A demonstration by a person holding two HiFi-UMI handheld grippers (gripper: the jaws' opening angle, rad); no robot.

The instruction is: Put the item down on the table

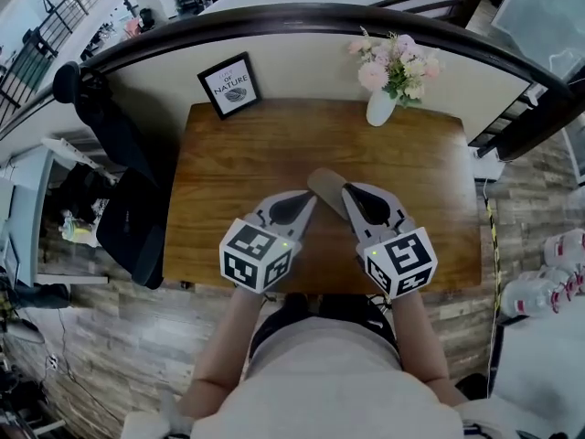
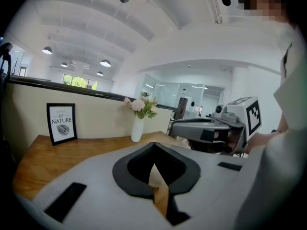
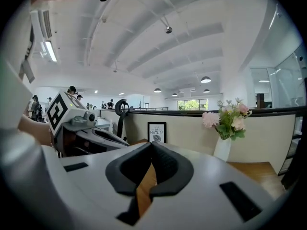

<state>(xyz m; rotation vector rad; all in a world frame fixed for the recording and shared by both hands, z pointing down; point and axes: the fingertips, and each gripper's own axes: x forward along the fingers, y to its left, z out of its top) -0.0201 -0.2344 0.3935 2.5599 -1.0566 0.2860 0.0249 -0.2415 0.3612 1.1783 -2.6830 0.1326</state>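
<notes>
We hold both tongs low over the wooden counter, tips angled in toward each other. The flat tan item lies between those tips, near the middle of the counter. Its long axis runs on a diagonal, with the rounded end pointing away to our left and the other end running back toward our right.

The left tongs are together at the tips and overlap the item's left edge. In the left gripper view a pale patch of the item shows through the gap behind the pads. The right tongs are fully together with nothing between them.

A framed picture and a white vase of flowers stand at the far edge.
</notes>
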